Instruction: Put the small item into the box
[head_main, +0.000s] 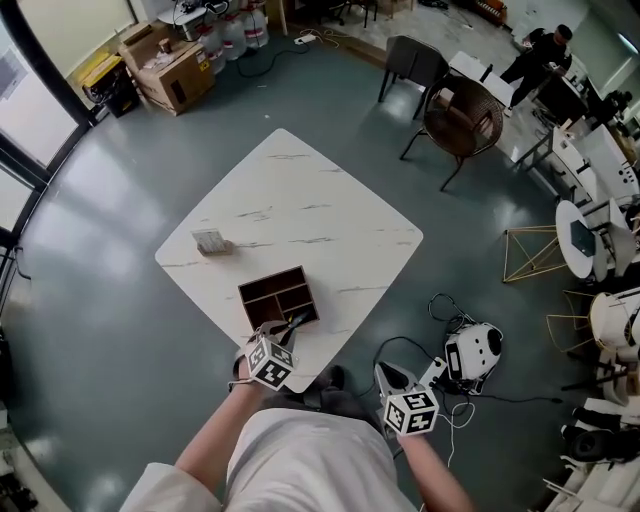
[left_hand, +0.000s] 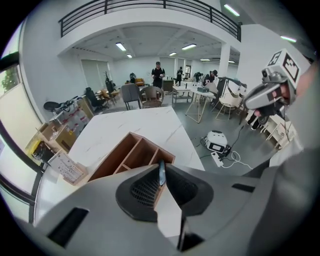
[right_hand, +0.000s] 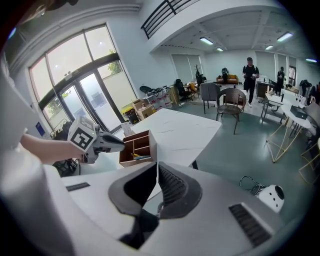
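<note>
The left gripper (left_hand: 163, 166) is clamped on a thin small item (left_hand: 161, 173), held just above the near edge of the wooden box (left_hand: 117, 157). One compartment already holds a yellow-and-blue thing (right_hand: 136, 157). The right gripper (right_hand: 157, 166) has its fingers together on nothing.

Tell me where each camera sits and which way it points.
Head view: on the person's head, looking down at the table and box; forearms, left gripper and right gripper show.
Left gripper view: on the left gripper, facing across the box; its jaws pinch a small item.
Right gripper view: on the right gripper, jaws together, facing the box and left gripper.
All share the box.
</note>
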